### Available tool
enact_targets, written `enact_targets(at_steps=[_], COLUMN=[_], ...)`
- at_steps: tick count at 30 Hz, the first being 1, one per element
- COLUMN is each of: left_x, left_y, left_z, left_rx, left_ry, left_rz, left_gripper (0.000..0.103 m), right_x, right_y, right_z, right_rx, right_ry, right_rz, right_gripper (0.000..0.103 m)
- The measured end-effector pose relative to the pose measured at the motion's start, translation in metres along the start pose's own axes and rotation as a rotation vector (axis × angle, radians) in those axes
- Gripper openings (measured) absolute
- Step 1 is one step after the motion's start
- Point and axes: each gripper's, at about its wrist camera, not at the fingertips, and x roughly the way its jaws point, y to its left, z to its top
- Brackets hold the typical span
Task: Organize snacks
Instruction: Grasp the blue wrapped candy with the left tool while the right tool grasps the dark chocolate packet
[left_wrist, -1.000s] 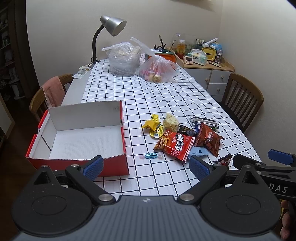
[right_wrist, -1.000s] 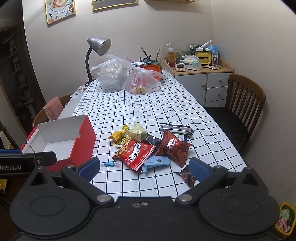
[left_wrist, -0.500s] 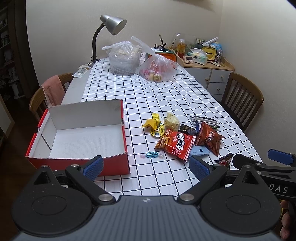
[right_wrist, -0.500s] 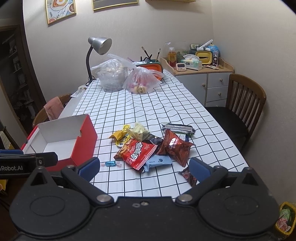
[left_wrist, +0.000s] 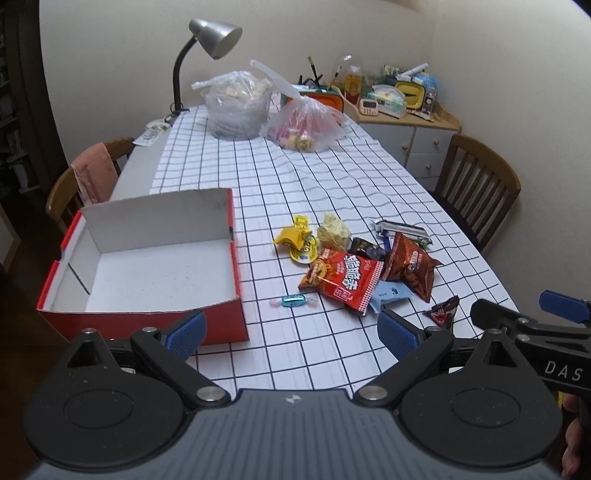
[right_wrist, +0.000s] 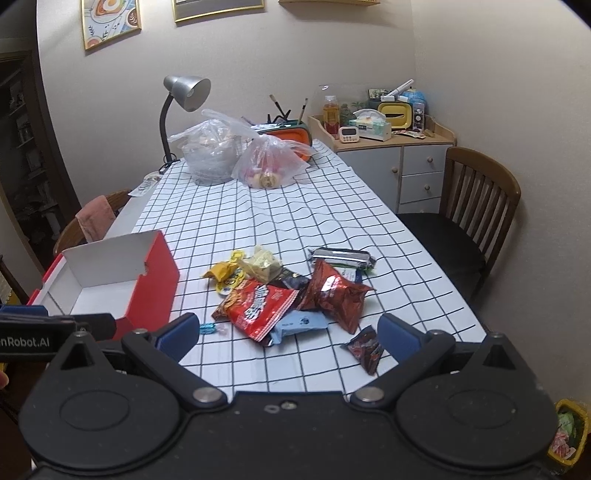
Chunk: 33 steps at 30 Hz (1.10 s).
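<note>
Sitting at the left of the checked surface (left_wrist: 332, 184), the red box (left_wrist: 147, 258) gapes empty. Right of the box lies a blue candy (left_wrist: 293, 301), then the snack pile (left_wrist: 354, 273). Both the left tongs (left_wrist: 291, 330) and right tongs (right_wrist: 288, 330) hover wide apart, holding nothing.
</note>
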Motion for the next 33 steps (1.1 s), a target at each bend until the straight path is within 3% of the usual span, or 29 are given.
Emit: enact_targets(at_steps=[8, 16, 20, 23, 25, 33], left_x=[0.027, 0.063, 0.082, 0.094, 0.101, 0.132], left_y=[-0.005, -0.014, -0.012, -0.013, -0.014, -0.017], left_z=[0.008, 0.009, 0.010, 0.008, 0.008, 0.006], left_rx=[0.011, 0.044, 0.011, 0.001, -0.003, -0.028], left_ry=[0.033, 0.073, 0.092, 0.099, 0.101, 0.117], left_rz=[0.028, 0.008, 0.007, 0.014, 0.025, 0.086], left_gripper=[0.100, 0.099, 0.099, 0.099, 0.098, 0.082], right_x=[0.034, 0.067, 0.086, 0.100, 0.109, 0.141], right_y=[-0.020, -0.047, -0.063, -0.073, -0.079, -0.093], right_z=[0.002, -0.004, -0.007, -0.011, -0.014, -0.023], right_rx=[0.002, -0.034, -0.052, -0.081, -0.098, -0.162], right_ry=[0.059, 0.115, 0.142, 0.160, 0.177, 0.239], right_rz=[0.001, 0.018, 0.025, 0.041, 0.053, 0.097], right_gripper=[0.103, 0.100, 0.096, 0.085, 0.084, 0.072])
